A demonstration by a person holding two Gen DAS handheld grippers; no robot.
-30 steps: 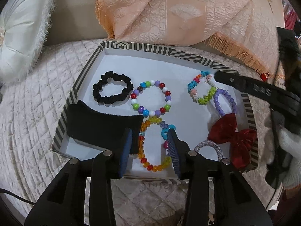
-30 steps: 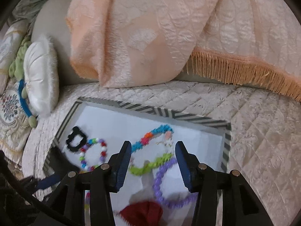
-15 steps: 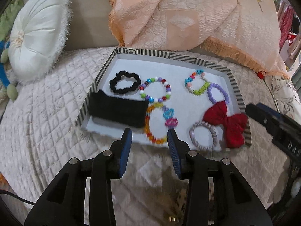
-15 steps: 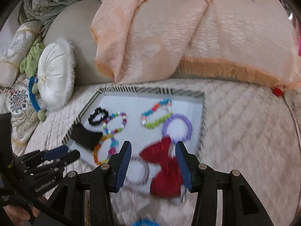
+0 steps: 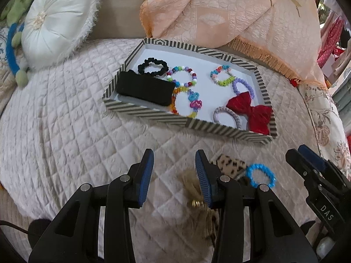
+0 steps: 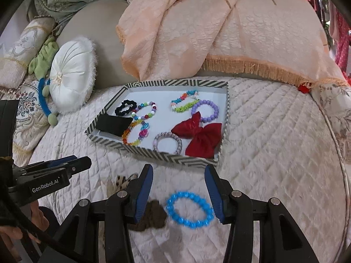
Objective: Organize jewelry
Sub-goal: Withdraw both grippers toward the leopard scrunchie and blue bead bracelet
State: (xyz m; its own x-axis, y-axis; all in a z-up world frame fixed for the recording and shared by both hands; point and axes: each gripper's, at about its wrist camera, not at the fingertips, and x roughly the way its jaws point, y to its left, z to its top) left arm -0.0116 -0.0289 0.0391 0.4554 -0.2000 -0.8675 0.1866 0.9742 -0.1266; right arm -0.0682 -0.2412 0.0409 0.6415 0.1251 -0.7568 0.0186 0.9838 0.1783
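Note:
A striped tray (image 5: pixel 153 114) (image 6: pixel 169 155) on the quilted bed holds several bead bracelets, a black scrunchie (image 5: pixel 153 66), a black band (image 5: pixel 144 89), a red bow (image 5: pixel 252 111) (image 6: pixel 200 134) and a pale hair tie (image 6: pixel 167 142). In front of the tray lie a blue bead bracelet (image 6: pixel 189 209) (image 5: pixel 260 176), a leopard-print hair piece (image 5: pixel 230 164) (image 6: pixel 122 180) and a brown scrunchie (image 6: pixel 153 218). My right gripper (image 6: pixel 178 194) is open with the blue bracelet between its fingers. My left gripper (image 5: pixel 174 175) is open and empty over the quilt.
A peach fringed blanket (image 5: pixel 219 17) lies behind the tray. A round white cushion (image 5: pixel 54 22) sits at the back left. A gold-capped tassel (image 5: pixel 195 201) lies by my left gripper. The bed edge runs along the right (image 6: pixel 337 144).
Both grippers have pulled back from over the tray toward the near side of the bed. The loose blue bracelet, leopard piece and brown scrunchie have come into view.

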